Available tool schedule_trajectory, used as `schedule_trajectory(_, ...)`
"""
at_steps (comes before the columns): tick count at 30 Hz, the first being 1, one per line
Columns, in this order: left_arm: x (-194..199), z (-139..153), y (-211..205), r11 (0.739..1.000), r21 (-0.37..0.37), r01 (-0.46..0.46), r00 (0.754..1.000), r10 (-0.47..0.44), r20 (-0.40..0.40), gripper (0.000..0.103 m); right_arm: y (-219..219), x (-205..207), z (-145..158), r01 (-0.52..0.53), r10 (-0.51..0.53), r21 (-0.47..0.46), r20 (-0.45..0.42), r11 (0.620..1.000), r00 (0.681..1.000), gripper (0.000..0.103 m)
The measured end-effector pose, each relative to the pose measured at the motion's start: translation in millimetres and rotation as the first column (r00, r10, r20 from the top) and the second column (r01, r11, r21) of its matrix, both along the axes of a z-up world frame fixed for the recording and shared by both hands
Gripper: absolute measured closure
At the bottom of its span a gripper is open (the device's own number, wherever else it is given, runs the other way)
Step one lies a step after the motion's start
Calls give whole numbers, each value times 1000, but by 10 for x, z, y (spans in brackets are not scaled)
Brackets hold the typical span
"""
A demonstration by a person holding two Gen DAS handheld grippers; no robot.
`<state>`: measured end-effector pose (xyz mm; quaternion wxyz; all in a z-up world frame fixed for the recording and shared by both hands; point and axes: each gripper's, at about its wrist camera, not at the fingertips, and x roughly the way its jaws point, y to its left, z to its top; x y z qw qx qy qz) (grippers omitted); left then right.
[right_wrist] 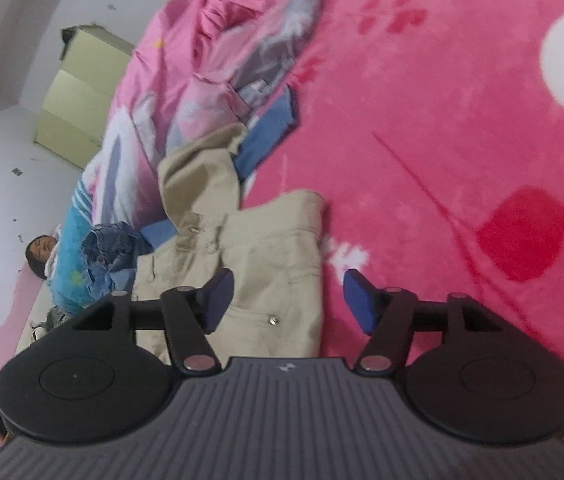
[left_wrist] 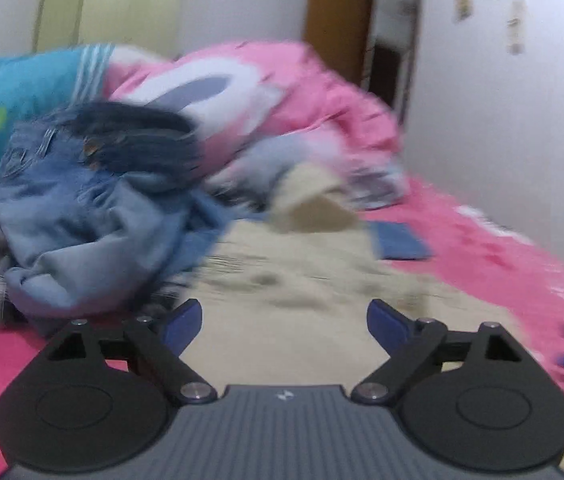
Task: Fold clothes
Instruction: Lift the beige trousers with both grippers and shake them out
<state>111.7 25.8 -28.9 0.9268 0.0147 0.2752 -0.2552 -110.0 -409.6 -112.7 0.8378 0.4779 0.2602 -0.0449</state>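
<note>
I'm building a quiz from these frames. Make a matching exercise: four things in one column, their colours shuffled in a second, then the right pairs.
Things:
1. flat-lying cotton trousers
2. fuzzy patterned bed blanket
3. crumpled denim jeans
4. tall wardrobe against the wall

Colours:
A. pink
B. pale yellow-green
C. beige
D. blue

Pairs: 1-C, 2-A, 3-D, 4-B

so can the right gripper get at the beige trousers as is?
Probably yes. The right gripper is open just above the beige trousers, one finger already over the cloth, with nothing lying between them on the pink blanket.
</note>
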Motion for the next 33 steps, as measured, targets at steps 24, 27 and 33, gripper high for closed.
schedule_trajectory(24, 1429, -471, -176, 951, -242, 191, 932, -253, -258, 48, -62, 614, -234, -171, 171, 136, 6, 976, 985, 75)
schedule_trajectory(27, 1460, -536, -170, 956, -245, 161, 927, -232, -295, 48, -20, 579, -214, -207, 206, 95, 21, 974, 978, 78)
schedule_trajectory(33, 1331, -452, -256, 974, -204, 101, 953, -153, -262, 74, 112, 843, -360, -231, 231, 76, 4, 970, 973, 94)
